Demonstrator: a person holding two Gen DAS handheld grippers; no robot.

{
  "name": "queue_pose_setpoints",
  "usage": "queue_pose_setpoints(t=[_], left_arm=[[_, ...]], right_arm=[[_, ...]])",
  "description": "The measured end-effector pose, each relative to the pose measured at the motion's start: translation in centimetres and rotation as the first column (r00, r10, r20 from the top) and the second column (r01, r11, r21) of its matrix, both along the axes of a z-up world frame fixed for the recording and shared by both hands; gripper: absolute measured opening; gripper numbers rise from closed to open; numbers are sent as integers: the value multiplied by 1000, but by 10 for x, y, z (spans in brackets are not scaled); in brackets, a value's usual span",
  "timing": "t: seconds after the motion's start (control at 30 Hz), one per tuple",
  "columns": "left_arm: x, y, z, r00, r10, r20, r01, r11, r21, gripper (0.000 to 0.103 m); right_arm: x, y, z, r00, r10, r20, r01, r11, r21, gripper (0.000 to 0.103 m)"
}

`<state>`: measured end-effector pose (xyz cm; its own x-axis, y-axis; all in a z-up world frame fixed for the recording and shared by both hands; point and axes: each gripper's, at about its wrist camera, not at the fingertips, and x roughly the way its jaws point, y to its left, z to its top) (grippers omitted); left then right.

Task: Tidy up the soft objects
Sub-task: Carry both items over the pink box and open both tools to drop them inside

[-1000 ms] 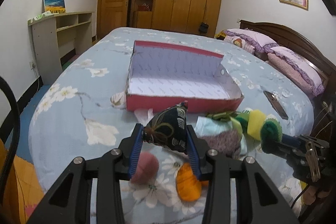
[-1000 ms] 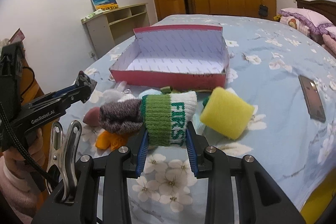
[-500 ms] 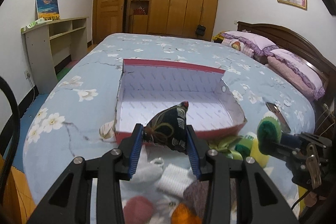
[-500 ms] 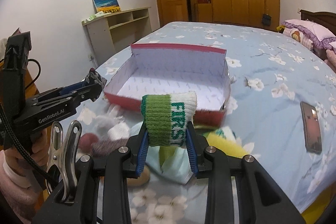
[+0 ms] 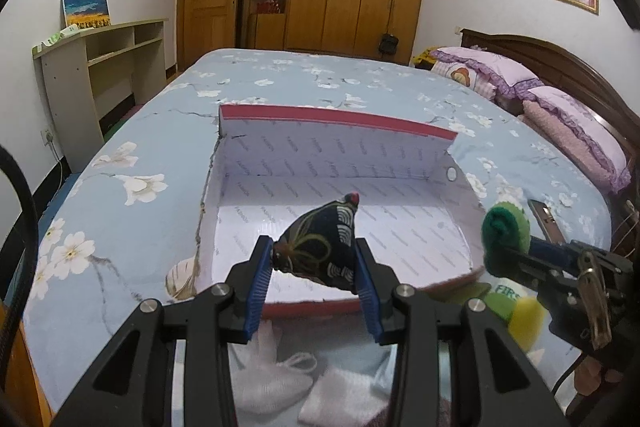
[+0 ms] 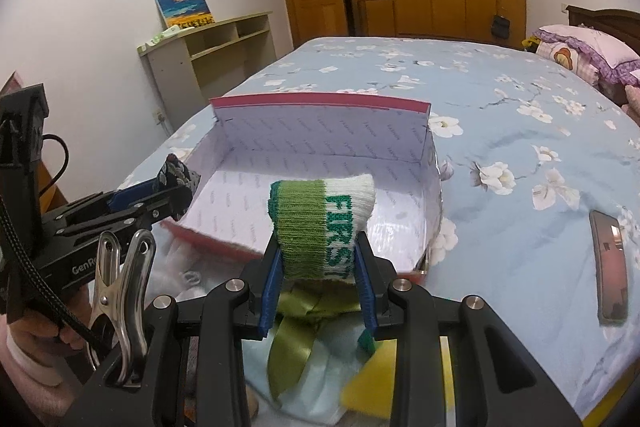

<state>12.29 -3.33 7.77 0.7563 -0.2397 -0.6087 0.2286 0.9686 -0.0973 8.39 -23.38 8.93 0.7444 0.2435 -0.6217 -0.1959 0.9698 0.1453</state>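
A red box with a white lining lies open on the bed. My left gripper is shut on a dark patterned pouch, held over the box's near edge. My right gripper is shut on a rolled green-and-white sock lettered "FIRST", also above the near rim. The right gripper with the sock appears at the right of the left wrist view; the left gripper with the pouch appears at the left of the right wrist view.
Loose soft items lie in front of the box: white cloth pieces, a green ribbon, a yellow sponge. A phone lies on the floral bedspread to the right. Pillows, a shelf and wardrobes stand around.
Both grippers have travelled forward from above the pile of soft items to the box's near edge, each keeping its hold. The pile has slipped to the bottom of both views.
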Motion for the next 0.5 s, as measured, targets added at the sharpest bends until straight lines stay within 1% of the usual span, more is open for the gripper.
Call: queue_pose_setpoints(t=[0.23, 0.5], left_arm=[[19, -7, -16, 1000, 2, -28, -1, 1000, 11, 42], [36, -10, -33, 998, 13, -63, -12, 1000, 19, 42]], right_arm=[[21, -5, -15, 999, -22, -27, 23, 1000, 16, 34], [34, -10, -30, 997, -51, -53, 52, 999, 10, 34]])
